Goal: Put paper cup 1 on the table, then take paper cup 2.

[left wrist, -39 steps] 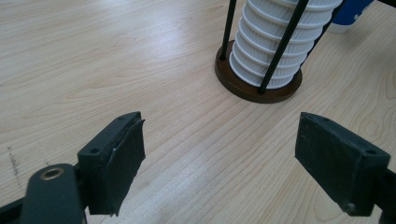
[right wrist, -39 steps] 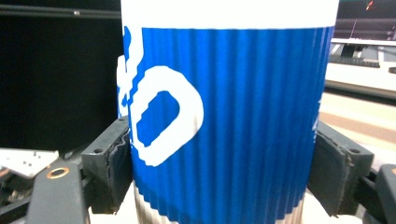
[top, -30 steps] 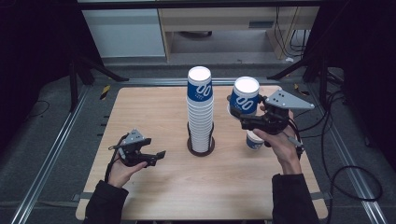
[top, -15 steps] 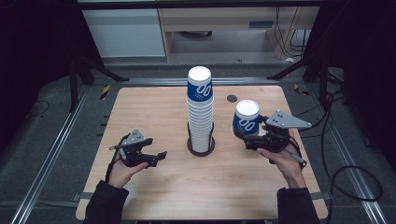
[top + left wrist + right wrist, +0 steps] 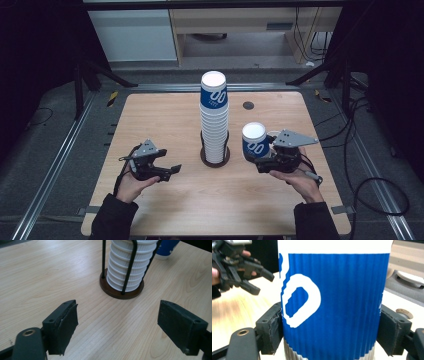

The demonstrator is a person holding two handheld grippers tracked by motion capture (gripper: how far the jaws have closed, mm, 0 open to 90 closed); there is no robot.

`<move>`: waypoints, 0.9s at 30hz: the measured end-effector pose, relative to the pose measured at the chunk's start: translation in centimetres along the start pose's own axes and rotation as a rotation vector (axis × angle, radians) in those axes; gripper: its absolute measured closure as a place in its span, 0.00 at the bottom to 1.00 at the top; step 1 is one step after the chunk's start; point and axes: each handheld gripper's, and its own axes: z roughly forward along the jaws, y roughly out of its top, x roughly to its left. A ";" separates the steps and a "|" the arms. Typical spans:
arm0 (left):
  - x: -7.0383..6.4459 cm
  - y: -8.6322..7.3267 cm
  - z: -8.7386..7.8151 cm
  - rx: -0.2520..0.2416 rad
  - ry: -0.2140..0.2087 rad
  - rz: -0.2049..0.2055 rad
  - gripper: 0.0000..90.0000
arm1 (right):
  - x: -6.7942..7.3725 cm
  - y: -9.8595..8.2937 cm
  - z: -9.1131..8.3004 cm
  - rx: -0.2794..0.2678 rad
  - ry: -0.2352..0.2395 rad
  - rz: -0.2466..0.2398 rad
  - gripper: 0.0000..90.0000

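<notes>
A tall stack of ribbed paper cups (image 5: 214, 125) (image 5: 130, 267), the top one blue with a white logo, stands in a black wire holder on a round brown base (image 5: 215, 159) (image 5: 117, 291) at the table's middle. To its right, low over the table, my right gripper (image 5: 257, 159) (image 5: 329, 332) is shut on a single blue cup (image 5: 254, 141) (image 5: 337, 302) (image 5: 166, 248); a ribbed white band shows below its blue part. My left gripper (image 5: 172, 170) (image 5: 117, 322) (image 5: 249, 267) rests left of the stack, open and holding nothing.
The wooden table (image 5: 150, 115) has a small round grommet (image 5: 248, 105) behind the held cup. Metal rails run along both sides, and cables lie on the floor at the right. Bare wood lies in front of the stack.
My right gripper has carried the blue cup down from beside the stack's top to table level and closer to the person. The left gripper has stayed put.
</notes>
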 end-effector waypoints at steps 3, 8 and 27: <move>-0.3 0.1 0.0 0.002 -0.014 0.008 0.18 | 0.3 -0.3 0.4 0.023 0.013 -0.020 0.22; -0.6 0.3 0.0 -0.002 -0.041 0.010 0.18 | 1.0 -0.5 1.3 0.069 0.037 -0.072 0.22; -2.8 1.5 -0.3 -0.007 -0.104 0.077 0.19 | 3.6 -1.5 4.9 0.193 0.137 -0.201 0.22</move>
